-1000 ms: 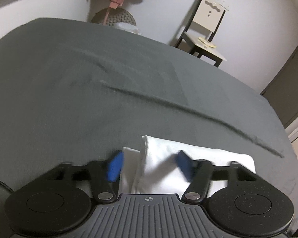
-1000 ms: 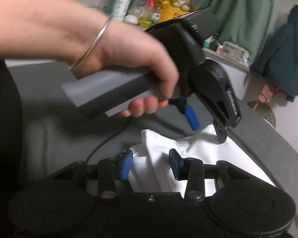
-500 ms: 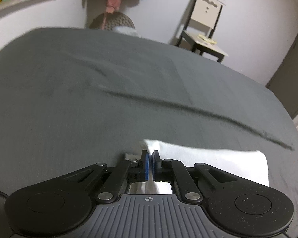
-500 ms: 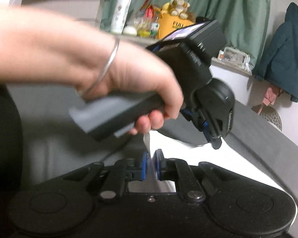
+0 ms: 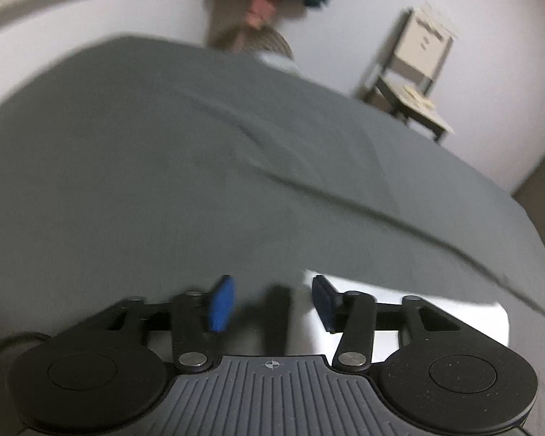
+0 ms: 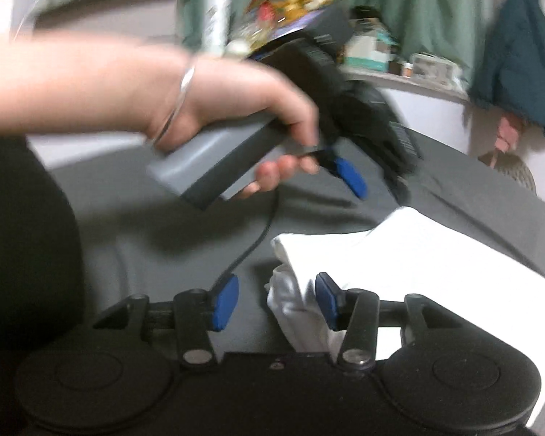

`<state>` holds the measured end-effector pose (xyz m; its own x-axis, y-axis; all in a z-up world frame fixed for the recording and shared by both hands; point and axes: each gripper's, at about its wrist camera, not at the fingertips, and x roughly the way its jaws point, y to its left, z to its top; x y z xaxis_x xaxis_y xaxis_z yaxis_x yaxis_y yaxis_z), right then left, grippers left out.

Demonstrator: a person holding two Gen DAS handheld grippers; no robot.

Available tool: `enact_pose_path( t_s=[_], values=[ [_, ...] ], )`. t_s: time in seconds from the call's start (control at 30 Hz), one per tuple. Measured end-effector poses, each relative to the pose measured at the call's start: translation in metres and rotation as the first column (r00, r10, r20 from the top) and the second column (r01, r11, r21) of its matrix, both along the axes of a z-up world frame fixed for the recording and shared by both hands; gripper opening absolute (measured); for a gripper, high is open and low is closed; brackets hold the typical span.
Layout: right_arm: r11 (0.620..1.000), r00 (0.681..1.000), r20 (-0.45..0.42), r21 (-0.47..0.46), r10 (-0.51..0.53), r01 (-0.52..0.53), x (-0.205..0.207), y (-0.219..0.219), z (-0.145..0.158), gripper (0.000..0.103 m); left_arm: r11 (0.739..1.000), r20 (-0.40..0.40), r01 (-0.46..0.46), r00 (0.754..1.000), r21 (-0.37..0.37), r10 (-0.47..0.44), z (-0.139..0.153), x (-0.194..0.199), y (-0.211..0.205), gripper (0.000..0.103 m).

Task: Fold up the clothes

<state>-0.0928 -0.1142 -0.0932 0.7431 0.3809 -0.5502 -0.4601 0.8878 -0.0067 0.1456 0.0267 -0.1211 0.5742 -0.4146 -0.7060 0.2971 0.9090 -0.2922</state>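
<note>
A folded white garment point(image 6: 436, 254) lies on the grey bed point(image 5: 163, 181). In the left wrist view the white garment point(image 5: 418, 298) shows low and right, behind the right-hand finger. My left gripper point(image 5: 272, 303) is open, with only grey sheet between its blue pads. The right gripper point(image 6: 276, 301) is open too, and the garment's bunched left corner sits in its gap, close to the right pad. In the right wrist view a hand point(image 6: 236, 109) holds the left gripper point(image 6: 378, 185) raised above the bed, left of the garment. The views are blurred.
A long crease runs across the bed sheet point(image 5: 381, 218). A chair point(image 5: 414, 83) stands by the far wall. A dark teal jacket point(image 6: 519, 65) hangs above a woven basket point(image 6: 512, 170). A cluttered shelf point(image 6: 381, 61) and green curtain lie behind the bed. A dark sleeve point(image 6: 18, 236) fills the left edge.
Both grippers were shut on the white garment's edge half a second ago and have now opened, letting go. The left gripper has lifted and drawn off to the garment's left.
</note>
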Motion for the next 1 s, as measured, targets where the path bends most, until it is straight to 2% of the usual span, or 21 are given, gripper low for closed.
enact_pose_path(
  t_s=[0.07, 0.13, 0.2, 0.27, 0.37, 0.43, 0.6, 0.67, 0.73, 0.8, 0.87, 0.9, 1.0],
  values=[
    [0.997, 0.999, -0.004, 0.07, -0.045, 0.045, -0.004, -0.014, 0.009, 0.049, 1.0, 0.016, -0.018, 1.0, -0.015, 0.018, 0.006, -0.004, 0.007, 0.05],
    [0.988, 0.993, -0.011, 0.105, -0.114, 0.114, -0.007, -0.033, 0.014, 0.059, 0.996, 0.013, -0.004, 1.0, -0.088, 0.005, 0.013, -0.012, 0.014, 0.05],
    [0.97, 0.979, -0.032, 0.129, -0.201, 0.204, -0.006, -0.055, 0.018, 0.06, 0.986, 0.009, 0.041, 0.999, -0.16, -0.04, 0.021, -0.022, 0.016, 0.05],
    [0.946, 0.958, -0.073, 0.153, -0.279, 0.287, 0.001, -0.081, 0.02, 0.06, 0.971, 0.025, 0.133, 0.991, -0.198, -0.13, 0.032, -0.034, 0.01, 0.05],
    [0.894, 0.914, -0.139, 0.198, -0.381, 0.402, 0.008, -0.122, 0.021, 0.06, 0.95, 0.067, 0.291, 0.956, -0.11, -0.286, 0.044, -0.05, -0.008, 0.05],
    [0.863, 0.898, -0.186, 0.253, -0.4, 0.437, 0.02, -0.153, 0.017, 0.058, 0.928, 0.061, 0.37, 0.928, -0.053, -0.367, 0.047, -0.059, -0.018, 0.05],
    [0.807, 0.893, -0.277, 0.392, -0.354, 0.441, 0.042, -0.192, 0.012, 0.058, 0.865, -0.002, 0.5, 0.866, -0.048, -0.5, 0.044, -0.069, -0.016, 0.05],
    [0.807, 0.899, -0.299, 0.411, -0.32, 0.424, 0.049, -0.197, 0.009, 0.059, 0.847, -0.057, 0.531, 0.845, -0.028, -0.531, 0.034, -0.07, -0.019, 0.05],
    [0.817, 0.901, -0.313, 0.404, -0.3, 0.412, 0.055, -0.199, 0.005, 0.059, 0.826, -0.122, 0.562, 0.823, 0.034, -0.555, 0.018, -0.074, -0.02, 0.05],
    [0.835, 0.904, -0.312, 0.377, -0.293, 0.401, 0.057, -0.198, 0.002, 0.059, 0.814, -0.151, 0.576, 0.814, 0.079, -0.562, 0.003, -0.077, -0.02, 0.05],
    [0.849, 0.907, -0.306, 0.355, -0.289, 0.391, 0.057, -0.198, 0.0, 0.057, 0.828, -0.138, 0.559, 0.824, 0.041, -0.55, -0.002, -0.078, -0.014, 0.05],
    [0.85, 0.906, -0.301, 0.349, -0.297, 0.395, 0.056, -0.198, 0.0, 0.051, 0.837, -0.135, 0.547, 0.831, 0.02, -0.54, -0.003, -0.079, -0.011, 0.05],
    [0.842, 0.901, -0.311, 0.356, -0.302, 0.405, 0.054, -0.2, 0.0, 0.045, 0.842, -0.136, 0.539, 0.836, 0.02, -0.532, -0.002, -0.083, -0.006, 0.05]
  ],
)
